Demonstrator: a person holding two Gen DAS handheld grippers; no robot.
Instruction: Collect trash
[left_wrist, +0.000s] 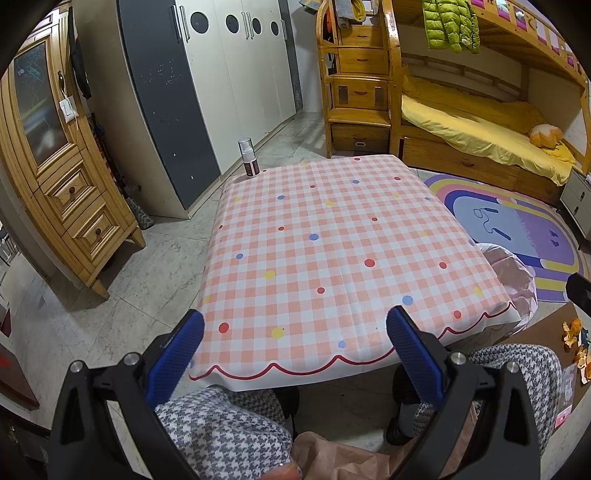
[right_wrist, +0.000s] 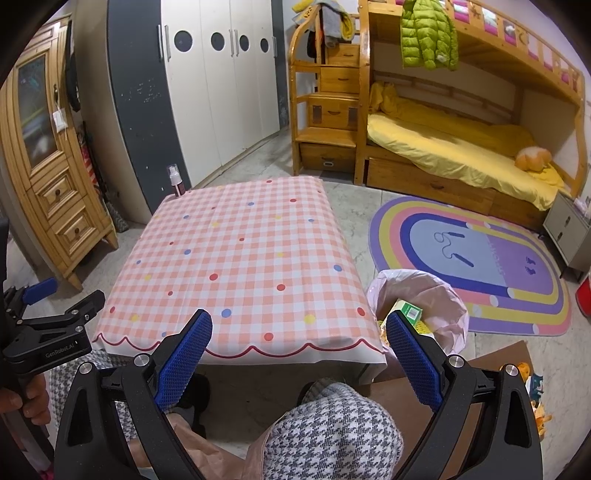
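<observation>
A low table with a pink checked cloth (left_wrist: 325, 251) (right_wrist: 240, 266) stands in front of me. A small spray bottle (left_wrist: 248, 158) (right_wrist: 175, 181) stands on its far left corner. A bin lined with a pink bag (right_wrist: 436, 306) (left_wrist: 517, 280) sits on the floor at the table's right; a green box (right_wrist: 410, 312) lies in it. My left gripper (left_wrist: 295, 339) is open and empty over the table's near edge. My right gripper (right_wrist: 299, 339) is open and empty over the near right edge, beside the bin. The left gripper also shows in the right wrist view (right_wrist: 55, 299).
Orange peels (left_wrist: 572, 343) (right_wrist: 535, 398) lie on brown cardboard (right_wrist: 495, 362) on the floor at the right. A rainbow rug (right_wrist: 480, 258), a bunk bed (right_wrist: 461, 147), a wooden cabinet (left_wrist: 62, 184) and a wardrobe (left_wrist: 207, 92) surround the table. My knees in checked trousers (right_wrist: 332, 432) are below the grippers.
</observation>
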